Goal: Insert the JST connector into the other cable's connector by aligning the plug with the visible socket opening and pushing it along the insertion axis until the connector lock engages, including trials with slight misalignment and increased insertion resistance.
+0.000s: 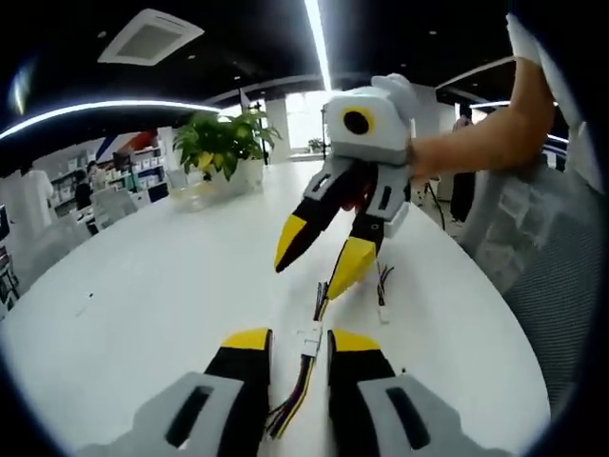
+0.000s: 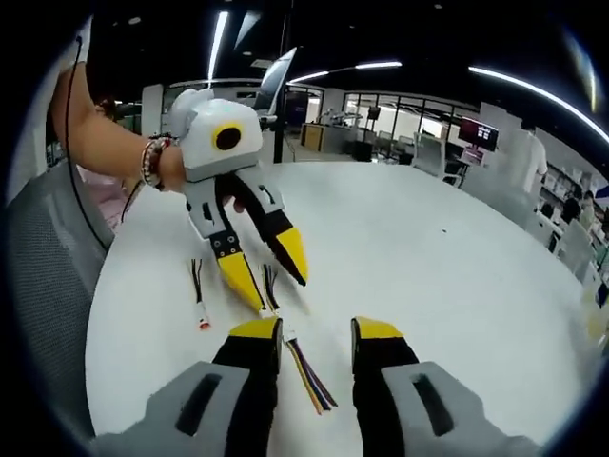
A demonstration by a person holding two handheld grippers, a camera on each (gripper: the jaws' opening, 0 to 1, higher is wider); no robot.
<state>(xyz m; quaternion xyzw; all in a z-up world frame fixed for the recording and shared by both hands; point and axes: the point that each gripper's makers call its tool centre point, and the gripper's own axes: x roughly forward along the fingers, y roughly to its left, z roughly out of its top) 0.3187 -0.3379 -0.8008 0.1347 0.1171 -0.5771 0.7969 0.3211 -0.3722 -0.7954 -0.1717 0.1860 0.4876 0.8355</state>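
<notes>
**JST cables lie on the white table between two open grippers**

JST connector [image 1: 307, 340], a small white plug on a bundle of coloured wires [image 1: 290, 405], lies flat on the white table [image 1: 143, 314] in the gap between the left gripper [image 1: 299, 345] tips; the jaws stand parted and do not appear to touch it. A second short cable [image 1: 383, 293] with its own white end lies just beside, nearer the table edge. In the right gripper view, the right gripper [image 2: 316, 335] also stands spread, with the coloured wires running between its tips. Both grippers point toward each other, tips near the cables. A potted plant [image 1: 224, 143] stands far back.
</notes>
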